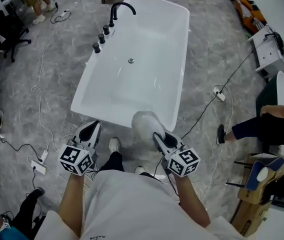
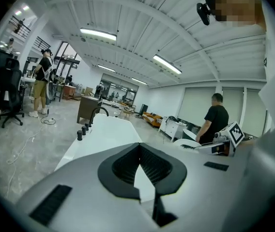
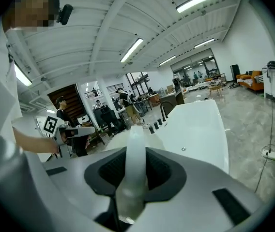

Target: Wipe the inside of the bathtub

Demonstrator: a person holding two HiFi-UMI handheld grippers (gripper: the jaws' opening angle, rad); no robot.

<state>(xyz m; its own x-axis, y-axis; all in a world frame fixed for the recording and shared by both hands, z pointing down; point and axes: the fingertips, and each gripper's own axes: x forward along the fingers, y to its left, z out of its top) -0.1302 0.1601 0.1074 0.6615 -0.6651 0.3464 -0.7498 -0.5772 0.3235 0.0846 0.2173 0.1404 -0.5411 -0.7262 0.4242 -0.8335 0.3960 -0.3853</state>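
The white bathtub (image 1: 142,49) stands lengthwise ahead of me, with a black faucet (image 1: 118,10) and knobs (image 1: 102,38) on its left rim and a drain (image 1: 130,60) in the floor. My right gripper (image 1: 160,138) is shut on a pale grey cloth (image 1: 145,123) that hangs at the tub's near rim. In the right gripper view the cloth (image 3: 133,168) stands pinched between the jaws, with the bathtub (image 3: 195,124) beyond. My left gripper (image 1: 91,132) hovers short of the tub's near left corner, shut on nothing. In its own view the left gripper (image 2: 140,149) points along the bathtub (image 2: 108,132).
Cables trail over the marbled floor, with a power strip (image 1: 38,166) at the left and a plug block (image 1: 219,94) at the right. A person's leg (image 1: 252,126) and a loaded cart (image 1: 259,184) are at the right. A white cabinet (image 1: 269,51) stands further back.
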